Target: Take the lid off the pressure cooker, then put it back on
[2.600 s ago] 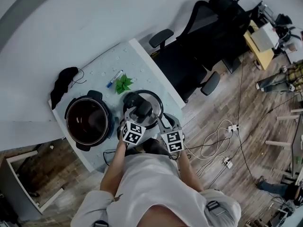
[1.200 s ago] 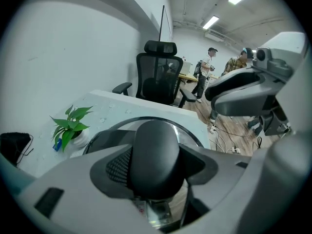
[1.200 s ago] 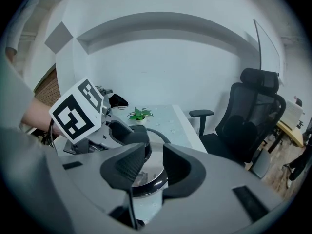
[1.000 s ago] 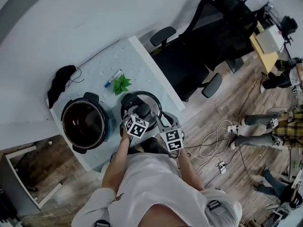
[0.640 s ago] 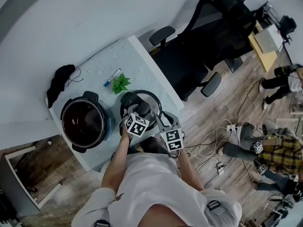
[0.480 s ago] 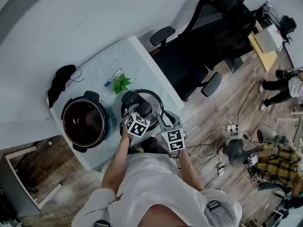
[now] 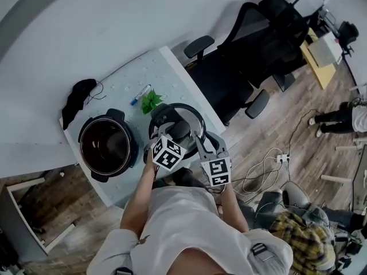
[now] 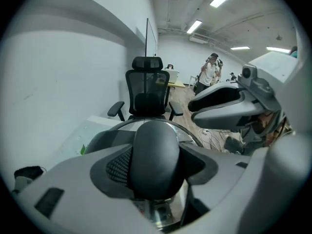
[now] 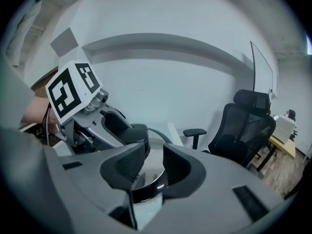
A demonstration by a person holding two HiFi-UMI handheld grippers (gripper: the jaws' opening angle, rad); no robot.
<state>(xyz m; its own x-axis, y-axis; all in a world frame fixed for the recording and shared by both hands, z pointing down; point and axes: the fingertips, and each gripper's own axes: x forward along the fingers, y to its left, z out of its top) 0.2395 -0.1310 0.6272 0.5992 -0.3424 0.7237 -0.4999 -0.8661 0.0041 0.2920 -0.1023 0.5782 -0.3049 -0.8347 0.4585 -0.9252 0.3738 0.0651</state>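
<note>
The round steel lid (image 7: 190,113), black-knobbed, is just beside the open, empty pressure cooker (image 7: 108,146).

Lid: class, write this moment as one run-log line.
lid: off cooker | left tool: shut on knob | right tool: shut on rim | cooker: open, on table

The open pressure cooker (image 7: 108,145) stands on the white table (image 7: 166,72). The lid (image 7: 188,116) is just to its right, with the left tongs (image 7: 174,133) at the knob and the right tongs (image 7: 200,142) at the near rim. A green sprig (image 7: 150,101), a marker (image 7: 139,94) and a black cloth (image 7: 77,99) lie beyond.
</note>
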